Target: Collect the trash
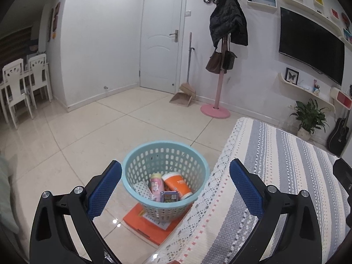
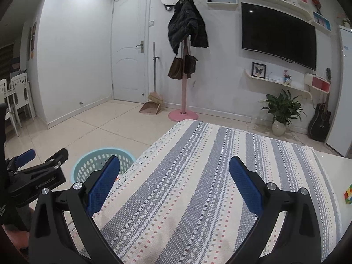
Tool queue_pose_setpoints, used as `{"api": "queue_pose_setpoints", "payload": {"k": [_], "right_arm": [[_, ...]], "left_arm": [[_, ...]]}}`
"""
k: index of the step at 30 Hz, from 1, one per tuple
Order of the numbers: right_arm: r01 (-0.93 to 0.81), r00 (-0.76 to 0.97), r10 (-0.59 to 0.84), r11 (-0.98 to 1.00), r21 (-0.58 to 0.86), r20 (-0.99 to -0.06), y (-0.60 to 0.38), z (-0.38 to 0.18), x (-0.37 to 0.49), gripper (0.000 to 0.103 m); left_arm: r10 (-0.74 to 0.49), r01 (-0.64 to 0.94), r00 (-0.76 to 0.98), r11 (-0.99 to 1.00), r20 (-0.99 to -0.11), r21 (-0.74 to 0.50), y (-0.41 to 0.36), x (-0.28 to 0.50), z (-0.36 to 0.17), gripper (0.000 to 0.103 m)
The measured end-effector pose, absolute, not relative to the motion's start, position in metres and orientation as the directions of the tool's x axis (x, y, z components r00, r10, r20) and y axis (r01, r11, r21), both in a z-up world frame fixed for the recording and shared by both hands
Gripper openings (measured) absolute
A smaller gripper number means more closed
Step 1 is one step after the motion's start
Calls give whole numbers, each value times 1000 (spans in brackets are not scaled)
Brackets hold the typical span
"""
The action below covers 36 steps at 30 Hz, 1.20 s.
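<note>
A light blue perforated basket (image 1: 165, 160) stands on the floor beside the table, on an orange flat box (image 1: 149, 226). Inside lie an orange cup (image 1: 177, 184), a pink bottle (image 1: 156, 186), a small purple packet (image 1: 169, 196) and a white dotted wrapper (image 1: 142, 188). My left gripper (image 1: 176, 189) is open and empty, hovering above the basket and the table edge. My right gripper (image 2: 175, 187) is open and empty above the striped tablecloth (image 2: 198, 187). The basket (image 2: 96, 160) and the left gripper (image 2: 39, 171) also show at the left of the right wrist view.
A puzzle cube (image 2: 348, 194) lies at the table's right edge. Beyond are a pink coat stand (image 1: 216, 107), broom and dustpan (image 1: 183, 94), potted plant (image 2: 280, 112), guitar (image 2: 320, 122), white chairs (image 1: 22, 83) and a wall TV (image 2: 278, 35).
</note>
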State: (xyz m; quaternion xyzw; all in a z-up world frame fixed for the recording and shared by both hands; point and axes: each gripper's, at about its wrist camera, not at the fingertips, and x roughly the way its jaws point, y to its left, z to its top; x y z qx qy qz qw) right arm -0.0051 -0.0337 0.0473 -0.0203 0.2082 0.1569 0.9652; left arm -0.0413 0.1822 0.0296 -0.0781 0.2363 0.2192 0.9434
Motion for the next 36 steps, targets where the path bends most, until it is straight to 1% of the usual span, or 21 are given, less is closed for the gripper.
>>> {"api": "queue_pose_setpoints", "payload": {"k": [12, 19, 27, 33, 36], "right_arm": [[-259, 884, 269, 963, 79, -382, -45, 49, -3, 95], [-268, 881, 273, 961, 66, -386, -43, 47, -5, 95], [-285, 885, 275, 958, 30, -376, -34, 47, -9, 95], [-278, 885, 270, 960, 34, -380, -36, 48, -8, 95], [-263, 896, 257, 964, 33, -362, -38, 51, -10, 95]], "left_arm": [[373, -443, 801, 895, -468, -44, 179, -43, 31, 95], [392, -447, 800, 894, -454, -15, 176, -42, 33, 95], [385, -442, 799, 897, -461, -16, 175, -43, 32, 95], [399, -451, 793, 892, -461, -4, 174, -43, 34, 95], [400, -452, 792, 892, -461, -2, 173, -44, 34, 95]]}}
